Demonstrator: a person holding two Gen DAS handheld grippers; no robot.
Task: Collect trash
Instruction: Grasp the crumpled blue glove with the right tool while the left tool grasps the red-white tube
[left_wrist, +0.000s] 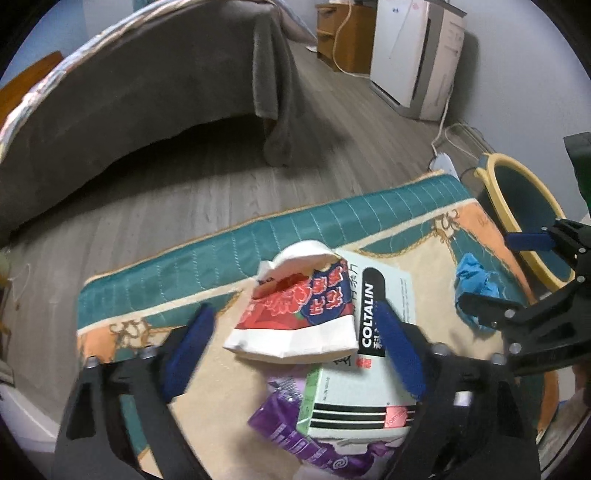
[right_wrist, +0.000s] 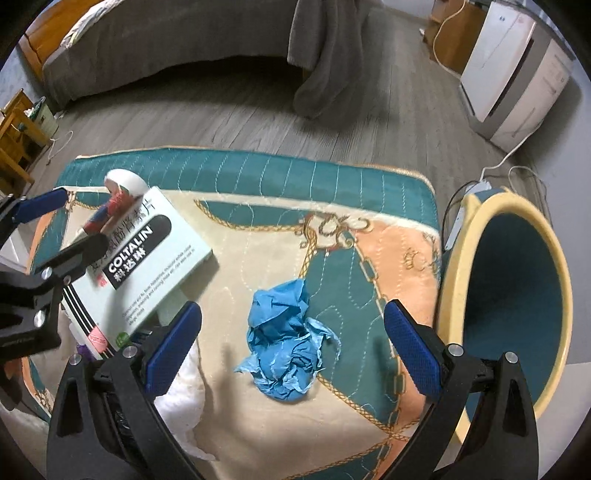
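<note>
Trash lies on a teal and cream mat (left_wrist: 424, 266) (right_wrist: 258, 236) on the floor. A red, white and blue paper bag (left_wrist: 299, 314) (right_wrist: 118, 199) leans on a pale green COLTALIN box (left_wrist: 369, 369) (right_wrist: 147, 258), with a purple wrapper (left_wrist: 295, 432) under it. My left gripper (left_wrist: 295, 347) is open around the bag and box. A crumpled blue glove (right_wrist: 284, 343) (left_wrist: 474, 284) lies on the mat. My right gripper (right_wrist: 291, 350) is open around it. A yellow-rimmed teal bin (right_wrist: 517, 295) (left_wrist: 524, 206) stands at the mat's right edge.
A bed with a grey cover (left_wrist: 147, 92) (right_wrist: 184, 40) stands across the wood floor. A white appliance (left_wrist: 417, 51) (right_wrist: 513, 74) and cables (right_wrist: 495, 173) are at the back right. White tissue (right_wrist: 184, 398) lies by my right gripper's left finger. Wooden furniture (right_wrist: 14, 140) stands at the left.
</note>
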